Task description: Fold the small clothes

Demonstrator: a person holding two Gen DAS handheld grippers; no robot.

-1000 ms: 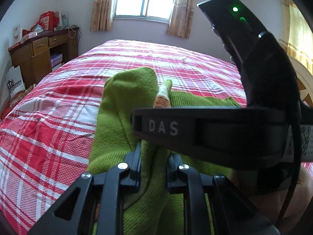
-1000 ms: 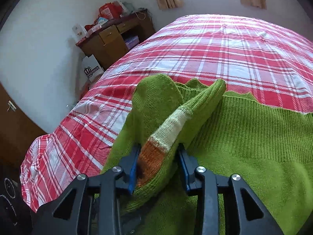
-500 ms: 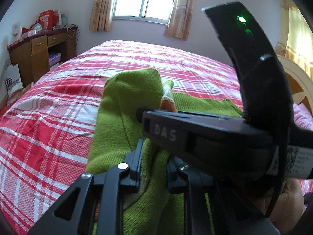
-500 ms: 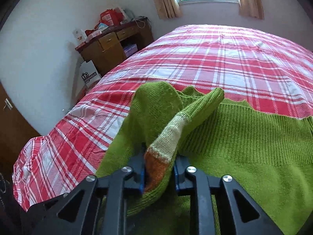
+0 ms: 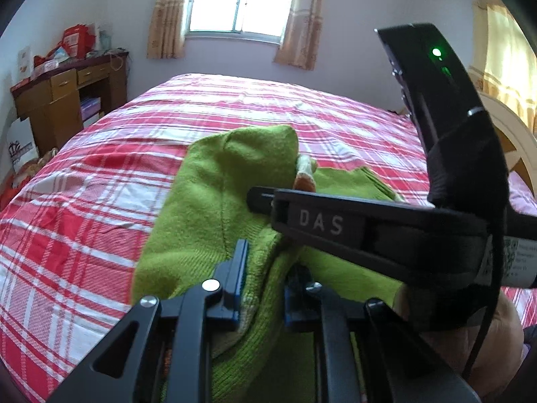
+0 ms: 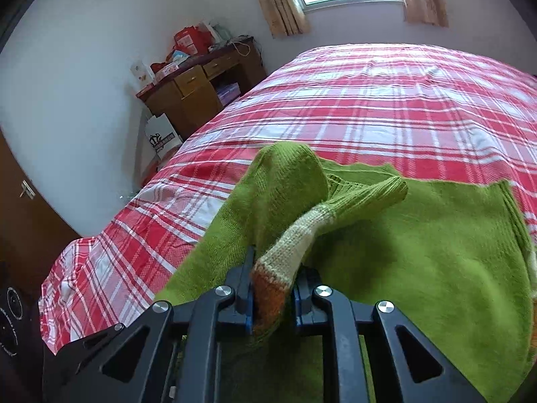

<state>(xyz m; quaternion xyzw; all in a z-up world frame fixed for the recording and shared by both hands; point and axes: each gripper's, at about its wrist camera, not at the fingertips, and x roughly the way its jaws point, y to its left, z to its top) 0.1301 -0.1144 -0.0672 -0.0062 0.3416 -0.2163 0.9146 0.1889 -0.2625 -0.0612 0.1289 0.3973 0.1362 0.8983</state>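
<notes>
Green knit sweater (image 6: 419, 252): its sleeve (image 6: 339, 215) runs toward the frame's upper right; my right gripper (image 6: 272, 294) is closing on its orange cuff, left gripper (image 5: 261, 288) pinches a fold.

Green sweater (image 6: 419, 252): ribbed knit wool-like cloth, matt, fuzzy; sleeve (image 6: 302, 245) with cream and orange knit bands. Bedsheet (image 6: 386, 107): woven plaid cotton-like cloth, matt, slightly creased. Right gripper (image 6: 272, 297): matt black plastic, shiny metal screws. Desk (image 6: 198, 94) at the bed's far left corner: varnished brown wood.
</notes>
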